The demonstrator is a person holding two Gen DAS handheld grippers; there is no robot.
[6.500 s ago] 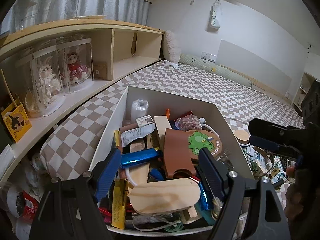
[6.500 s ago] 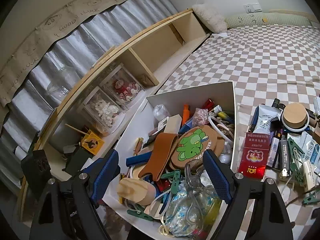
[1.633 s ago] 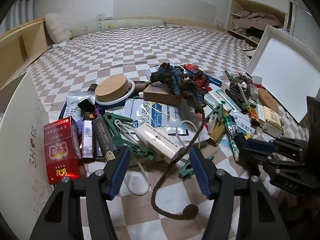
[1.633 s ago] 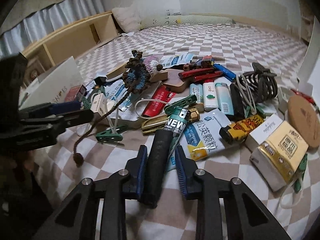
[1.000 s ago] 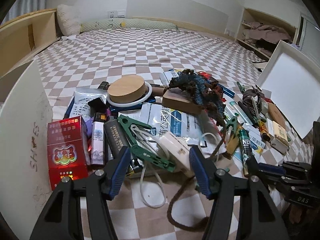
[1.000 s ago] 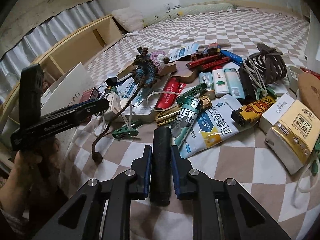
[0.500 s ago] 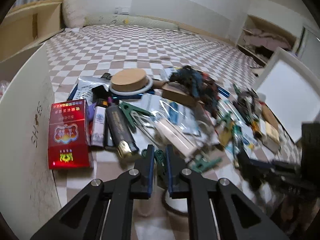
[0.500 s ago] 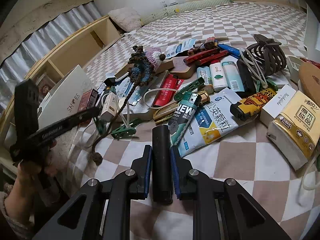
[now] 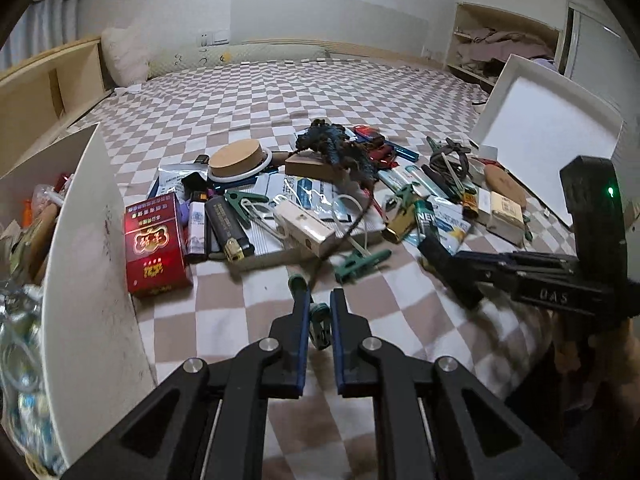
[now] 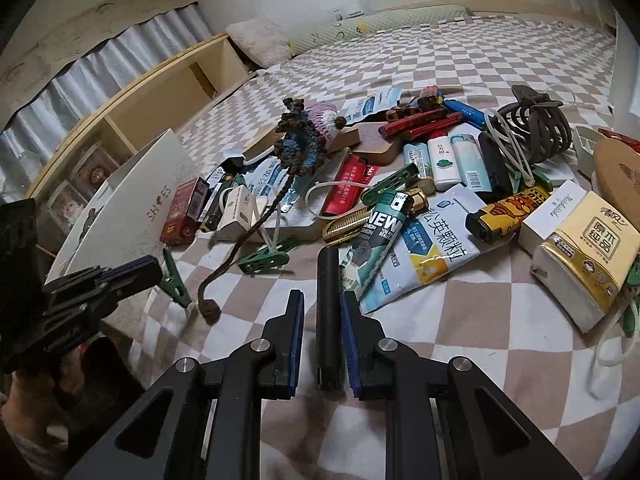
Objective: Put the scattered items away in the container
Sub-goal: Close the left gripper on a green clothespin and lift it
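The left gripper (image 9: 320, 300) pinches one green clip (image 9: 318, 322); the right gripper (image 10: 322, 300) clamps one black tube (image 10: 328, 312). Two green clips (image 10: 266, 256) lie beside the white container (image 9: 86, 240).

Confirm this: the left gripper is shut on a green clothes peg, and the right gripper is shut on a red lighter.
One detail is wrong. The left gripper is indeed shut on a green clothes peg, but the right gripper holds a black tube, not a red lighter. The right wrist view shows the plain black cylinder between its fingers.
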